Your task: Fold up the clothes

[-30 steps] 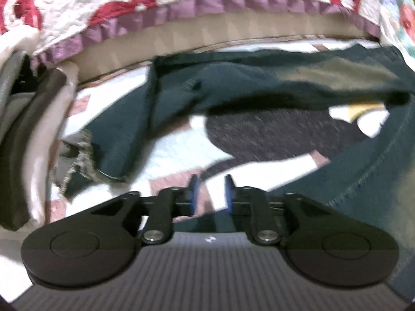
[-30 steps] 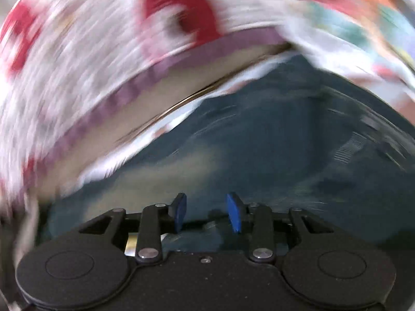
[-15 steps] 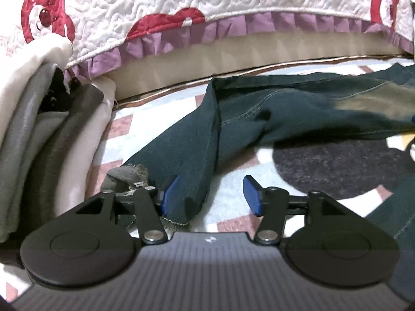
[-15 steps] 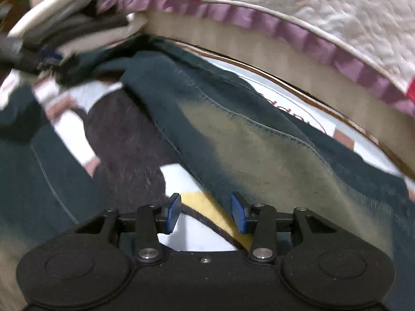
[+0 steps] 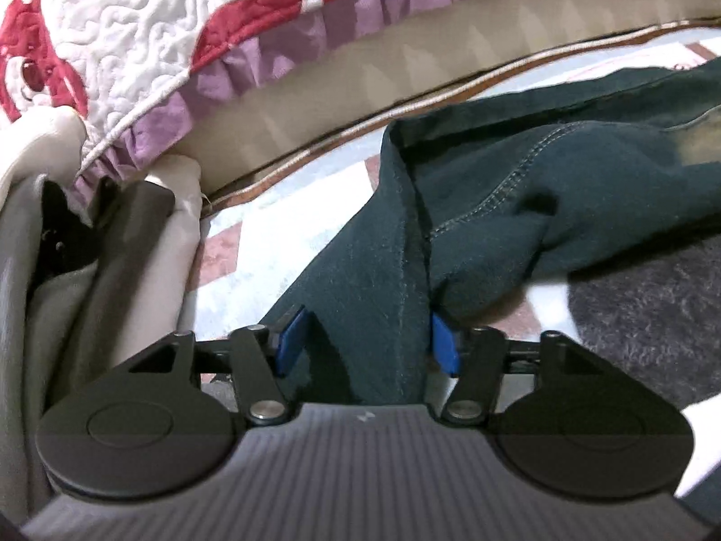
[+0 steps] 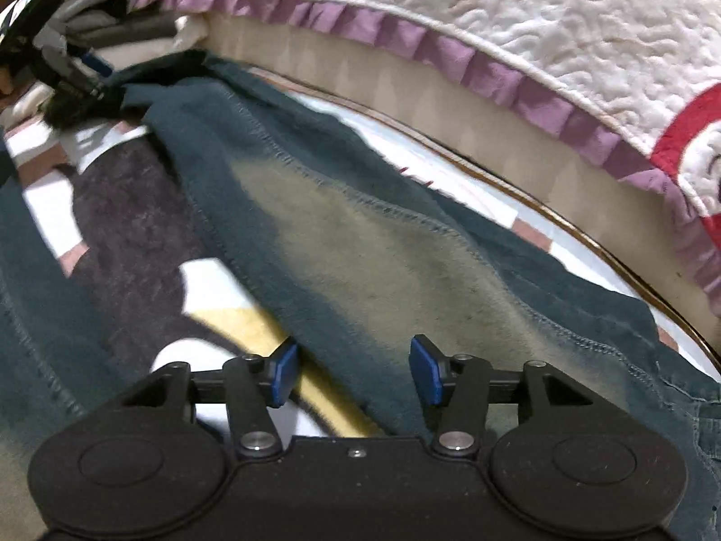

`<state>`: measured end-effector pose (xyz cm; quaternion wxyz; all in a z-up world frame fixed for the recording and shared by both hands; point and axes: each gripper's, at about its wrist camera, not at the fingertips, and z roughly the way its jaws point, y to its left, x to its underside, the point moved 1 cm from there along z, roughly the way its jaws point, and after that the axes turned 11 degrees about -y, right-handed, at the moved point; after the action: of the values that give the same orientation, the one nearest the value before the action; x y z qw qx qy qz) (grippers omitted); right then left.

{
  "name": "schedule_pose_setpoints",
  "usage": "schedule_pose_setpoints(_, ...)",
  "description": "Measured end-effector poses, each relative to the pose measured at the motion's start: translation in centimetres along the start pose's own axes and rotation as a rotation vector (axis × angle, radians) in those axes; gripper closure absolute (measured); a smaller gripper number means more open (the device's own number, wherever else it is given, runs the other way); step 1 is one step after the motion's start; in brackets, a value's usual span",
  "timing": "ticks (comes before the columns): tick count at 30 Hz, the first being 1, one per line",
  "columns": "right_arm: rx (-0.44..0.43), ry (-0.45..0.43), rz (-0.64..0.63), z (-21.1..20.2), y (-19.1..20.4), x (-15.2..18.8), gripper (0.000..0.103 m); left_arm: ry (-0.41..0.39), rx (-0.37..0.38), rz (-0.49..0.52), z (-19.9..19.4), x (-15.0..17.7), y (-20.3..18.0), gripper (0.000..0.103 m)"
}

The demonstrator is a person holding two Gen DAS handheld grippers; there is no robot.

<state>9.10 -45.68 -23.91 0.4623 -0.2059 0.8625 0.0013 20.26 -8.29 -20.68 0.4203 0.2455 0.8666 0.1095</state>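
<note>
Your left gripper (image 5: 366,345), at the bottom centre of its view, has just been closing. Its blue pads still stand apart on either side of a leg of the dark jeans (image 5: 518,189), not yet pinching it. The jeans stretch from there to the upper right across a patterned mat (image 5: 270,243). Your right gripper (image 6: 353,376) has just been opening. It stands wide over the faded patch and holds nothing.

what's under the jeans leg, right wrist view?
Under the jeans: a patterned mat with white, pink, dark and yellow patches, showing on both sides of the leg. The part directly beneath the denim is covered, so anything there is hidden.
</note>
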Motion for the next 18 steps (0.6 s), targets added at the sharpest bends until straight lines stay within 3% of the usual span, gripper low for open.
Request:
schedule_pose_setpoints(1,0.015,-0.012,0.003,0.0,-0.3,0.1,0.05,0.01,0.01,0.013,-0.3,-0.5,0.1,0.097)
schedule_pose_setpoints(2,0.013,-0.028,0.001,0.0,-0.5,0.2,0.076,0.003,0.017,0.035,-1.5,-1.2,0.2,0.097)
schedule_pose_setpoints(3,-0.006,-0.036,-0.006,0.0,-0.6,0.0,0.09,-0.018,0.027,0.056,-3.0,-1.9,0.5,0.098)
schedule_pose_setpoints(4,-0.012,-0.043,-0.027,-0.4,-1.0,-0.2,0.095,-0.039,0.031,0.081,-4.6,-2.9,1.0,0.098)
schedule_pose_setpoints(5,-0.017,-0.051,-0.047,-0.9,-1.4,-0.5,0.097,-0.058,0.02,0.11,-6.5,-4.2,2.1,0.098)
schedule_pose_setpoints(8,-0.029,-0.14,0.062,-3.6,-4.2,-1.6,0.099,-0.072,-0.043,0.111,-10.0,-7.8,6.2,0.098)
schedule_pose_setpoints(12,-0.023,-0.133,0.2,-4.0,-6.8,-1.1,0.099,0.046,-0.013,-0.014,-9.8,-11.0,11.7,0.097)
schedule_pose_setpoints(15,-0.058,-0.074,0.216,-2.6,-6.0,-0.5,0.099,0.102,-0.009,0.114,-7.4,-10.2,10.2,0.093)
schedule_pose_setpoints(18,-0.051,-0.032,0.17,-1.6,-4.4,-0.2,0.098,0.05,-0.006,0.161,-6.4,-8.7,8.2,0.091)
